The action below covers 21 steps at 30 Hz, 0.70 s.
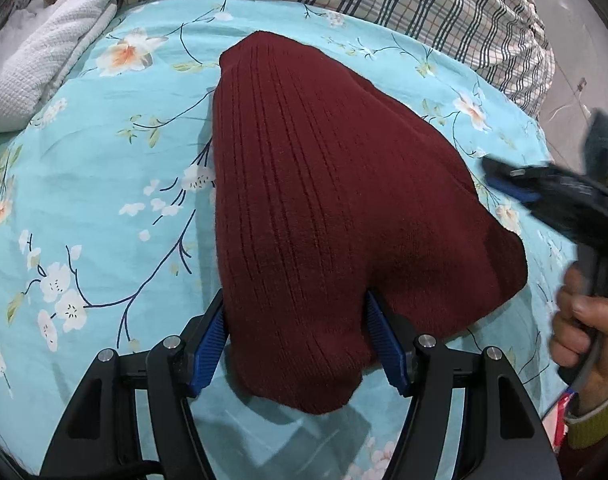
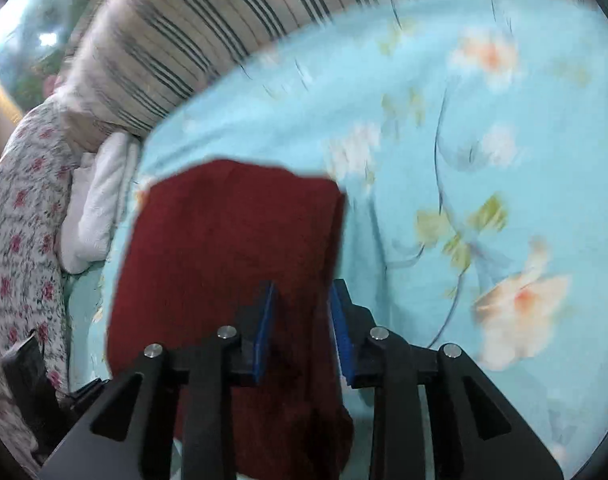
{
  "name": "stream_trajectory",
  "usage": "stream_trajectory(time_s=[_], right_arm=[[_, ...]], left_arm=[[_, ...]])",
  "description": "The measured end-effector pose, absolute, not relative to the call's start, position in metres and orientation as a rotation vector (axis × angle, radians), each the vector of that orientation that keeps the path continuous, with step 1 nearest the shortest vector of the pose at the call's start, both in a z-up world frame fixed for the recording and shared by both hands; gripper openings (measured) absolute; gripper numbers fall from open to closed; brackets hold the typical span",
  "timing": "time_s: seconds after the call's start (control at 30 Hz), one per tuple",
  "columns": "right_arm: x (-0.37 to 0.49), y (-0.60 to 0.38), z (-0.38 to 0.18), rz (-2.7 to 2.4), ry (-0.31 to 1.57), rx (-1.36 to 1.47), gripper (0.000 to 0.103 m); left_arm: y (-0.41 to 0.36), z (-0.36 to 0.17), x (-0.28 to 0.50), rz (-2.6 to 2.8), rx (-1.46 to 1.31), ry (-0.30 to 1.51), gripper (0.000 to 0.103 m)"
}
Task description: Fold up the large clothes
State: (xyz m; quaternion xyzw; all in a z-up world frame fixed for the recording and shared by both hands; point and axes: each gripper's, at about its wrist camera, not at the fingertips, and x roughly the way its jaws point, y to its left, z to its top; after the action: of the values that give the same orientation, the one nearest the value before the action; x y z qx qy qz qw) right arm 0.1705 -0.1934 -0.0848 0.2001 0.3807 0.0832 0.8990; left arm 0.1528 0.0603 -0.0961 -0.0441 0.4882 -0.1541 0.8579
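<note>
Both tongs, left [image 1: 296,340] and right [image 2: 300,328], stand part-open astride the near edge of the sweater [image 1: 323,200] on the bed [image 1: 84,200], gripping nothing firmly, so the fold could slump.

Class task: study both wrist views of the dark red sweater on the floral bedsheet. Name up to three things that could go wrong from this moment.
1. The maroon sweater lies between the wide-open fingers of the left gripper; closing may catch only one layer, so the fold could slip apart.
2. The right wrist view is blurred, suggesting quick motion; the right gripper might drag the sweater askew.
3. Pulling may wrinkle the floral bedsheet.
</note>
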Motion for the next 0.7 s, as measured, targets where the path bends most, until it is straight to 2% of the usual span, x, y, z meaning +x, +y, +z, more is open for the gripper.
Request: stream_trajectory(time_s=[0.13,0.23,0.33,0.63,0.7], right_arm=[[0.14,-0.168,-0.07,0.292,0.782,0.33,0.03],[0.135,-0.142,-0.104,0.253,0.891,0.177,0.03],[0.138,-0.15,-0.126,0.239,0.889,0.223,0.029],[0.115,-0.155,-0.1,0.263,0.874,0.247,0.03],[0.107,-0.15,-0.093,0.276,0.865,0.233,0.032]], left_arm=[[0.059,-0.097,0.154,-0.321,-0.091,1.021,0.067],[0.058,-0.101,0.156,-0.323,-0.1,1.023,0.069],[0.057,-0.104,0.155,-0.332,-0.107,1.03,0.07],[0.062,-0.082,0.135,-0.299,-0.069,0.987,0.07],[0.066,-0.075,0.124,-0.285,-0.048,0.97,0.073]])
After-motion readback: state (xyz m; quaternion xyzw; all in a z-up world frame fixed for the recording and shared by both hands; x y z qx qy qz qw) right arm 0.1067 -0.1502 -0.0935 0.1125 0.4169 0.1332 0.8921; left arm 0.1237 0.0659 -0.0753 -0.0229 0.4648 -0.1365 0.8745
